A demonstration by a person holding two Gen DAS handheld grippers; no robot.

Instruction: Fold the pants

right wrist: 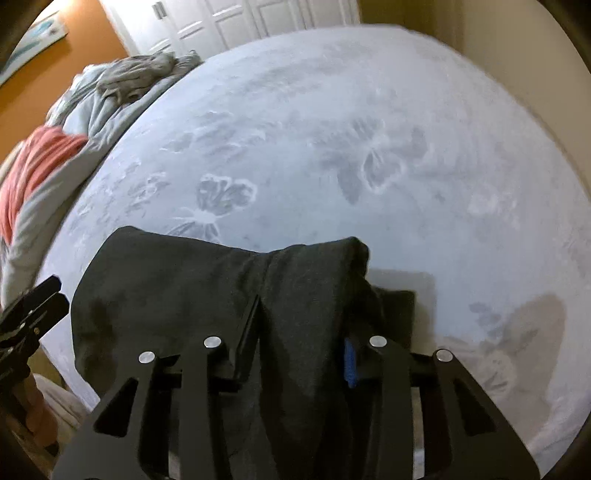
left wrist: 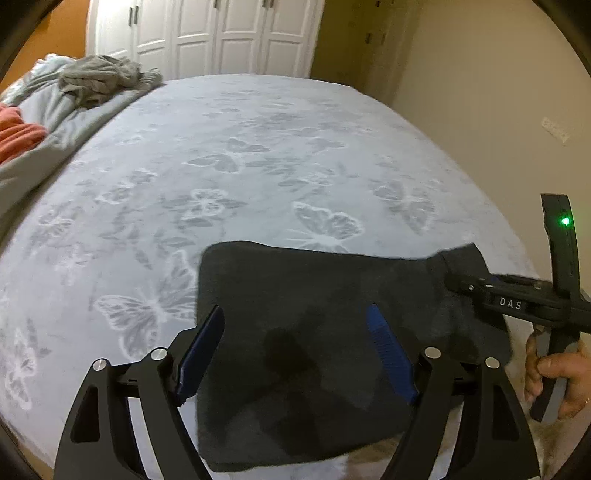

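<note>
- the dark pants (left wrist: pixel 314 314) lie folded into a compact block at the near edge of the bed (left wrist: pixel 258 147), on the pale butterfly-print cover.
- my left gripper (left wrist: pixel 295 354) hangs over them with its jaws spread wide; the two blue pads (left wrist: pixel 388 354) stand well apart, and the cloth fills the gap beneath them. one pad sits near the block's left edge, the other over its right half. nothing is pinched between them, and i cannot tell whether the tips touch the fabric.
- my right gripper (right wrist: pixel 299 350) is at the right end of the pants (right wrist: pixel 184 295), with a thick ridge of cloth bunched up between its fingers. the jaws are part way closed around that ridge; the blue pad (right wrist: pixel 349 363) on one side is pressed against the fabric and the other finger is half buried in the fold.
- from the left wrist view the right gripper (left wrist: pixel 458 284) reaches in from the side, its tip at the far right corner of the block, and my right hand (left wrist: pixel 554 373) wraps its handle.
- a heap of grey bedding (left wrist: pixel 99 81) and an orange cloth (left wrist: pixel 18 133) lie at the far left of the bed, well apart from the pants.
- white closet doors (left wrist: pixel 207 33) stand beyond the bed.
</note>
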